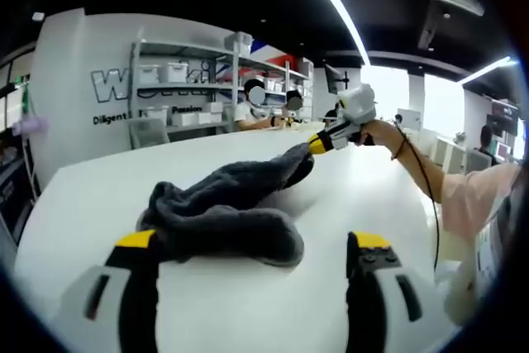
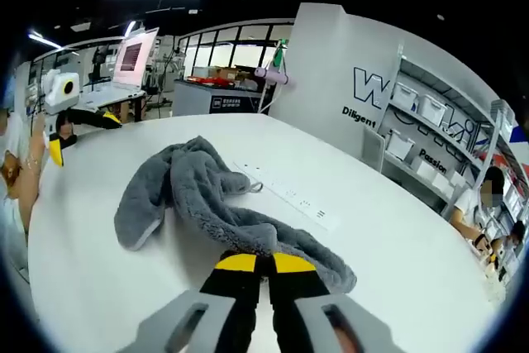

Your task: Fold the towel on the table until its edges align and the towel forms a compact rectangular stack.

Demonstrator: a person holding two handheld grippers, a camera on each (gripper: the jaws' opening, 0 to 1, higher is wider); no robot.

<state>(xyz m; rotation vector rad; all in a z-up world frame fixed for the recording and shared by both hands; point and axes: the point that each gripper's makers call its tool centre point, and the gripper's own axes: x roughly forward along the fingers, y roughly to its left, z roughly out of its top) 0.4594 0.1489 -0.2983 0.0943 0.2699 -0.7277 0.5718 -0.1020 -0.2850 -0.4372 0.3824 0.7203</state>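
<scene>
Shelves [image 1: 178, 80] behind hold pale bins [image 1: 173, 70] with contents hidden, while on the white table [image 2: 397, 229] the grey towel [image 2: 198, 196] lies crumpled just ahead of the left gripper [image 1: 252, 250] – jaws wide apart, empty – and the right gripper [image 2: 258, 264] pinches its near corner tight

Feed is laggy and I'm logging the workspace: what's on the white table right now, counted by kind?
Grey towel: 1, crumpled, one end pinched by the right gripper
White power strip: 1, beside the towel
Total: 2 things on the table
</scene>
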